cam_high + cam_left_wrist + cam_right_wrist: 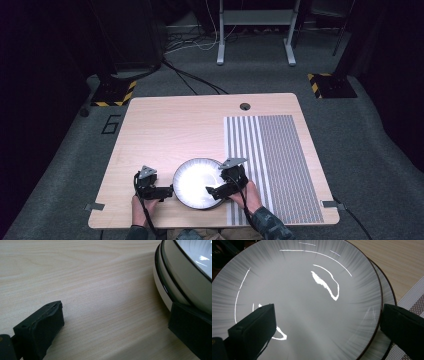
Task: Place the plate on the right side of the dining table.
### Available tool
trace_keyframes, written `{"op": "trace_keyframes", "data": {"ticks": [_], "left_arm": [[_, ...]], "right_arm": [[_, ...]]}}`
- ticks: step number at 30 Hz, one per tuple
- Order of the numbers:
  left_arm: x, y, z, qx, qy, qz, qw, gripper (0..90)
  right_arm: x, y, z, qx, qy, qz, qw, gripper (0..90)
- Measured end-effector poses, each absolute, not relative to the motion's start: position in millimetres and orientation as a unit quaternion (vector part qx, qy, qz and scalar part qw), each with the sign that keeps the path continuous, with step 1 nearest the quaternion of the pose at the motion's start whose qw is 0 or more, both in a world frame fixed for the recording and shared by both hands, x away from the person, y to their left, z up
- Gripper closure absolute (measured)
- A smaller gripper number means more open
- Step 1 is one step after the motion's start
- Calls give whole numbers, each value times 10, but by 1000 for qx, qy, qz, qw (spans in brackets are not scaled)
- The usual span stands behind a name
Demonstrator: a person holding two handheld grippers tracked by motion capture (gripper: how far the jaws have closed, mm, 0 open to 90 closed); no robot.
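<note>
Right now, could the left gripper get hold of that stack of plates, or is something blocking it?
Probably yes. The left gripper is open beside the plates, one jaw already against the lower rim, with bare table between its jaws and nothing in the way.

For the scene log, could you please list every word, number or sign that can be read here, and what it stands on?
"6": a dark outlined digit on the grey floor left of the table.
Yellow-and-black hazard stripes, without words, mark two floor plates.
The stacked plates, the striped mat and both claws, left and right, carry no readable text.
</note>
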State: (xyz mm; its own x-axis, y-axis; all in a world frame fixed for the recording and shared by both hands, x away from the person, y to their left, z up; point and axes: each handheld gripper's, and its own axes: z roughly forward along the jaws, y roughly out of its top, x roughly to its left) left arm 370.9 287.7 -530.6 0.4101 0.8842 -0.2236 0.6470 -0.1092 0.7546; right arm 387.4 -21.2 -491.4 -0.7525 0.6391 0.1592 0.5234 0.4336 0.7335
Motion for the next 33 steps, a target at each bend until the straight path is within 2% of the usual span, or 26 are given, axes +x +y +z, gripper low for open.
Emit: {"op": "trace_keyframes", "data": {"ticks": [24,33], "left_arm": [[3706,2887,-5302,733,524,147,408,1],[3626,3021,-5229,712,546,144,418,15]], "right_arm": [[3919,-138,-4959,350,844,400,74,28],[3943,-112,-5012,347,846,397,72,71]]}}
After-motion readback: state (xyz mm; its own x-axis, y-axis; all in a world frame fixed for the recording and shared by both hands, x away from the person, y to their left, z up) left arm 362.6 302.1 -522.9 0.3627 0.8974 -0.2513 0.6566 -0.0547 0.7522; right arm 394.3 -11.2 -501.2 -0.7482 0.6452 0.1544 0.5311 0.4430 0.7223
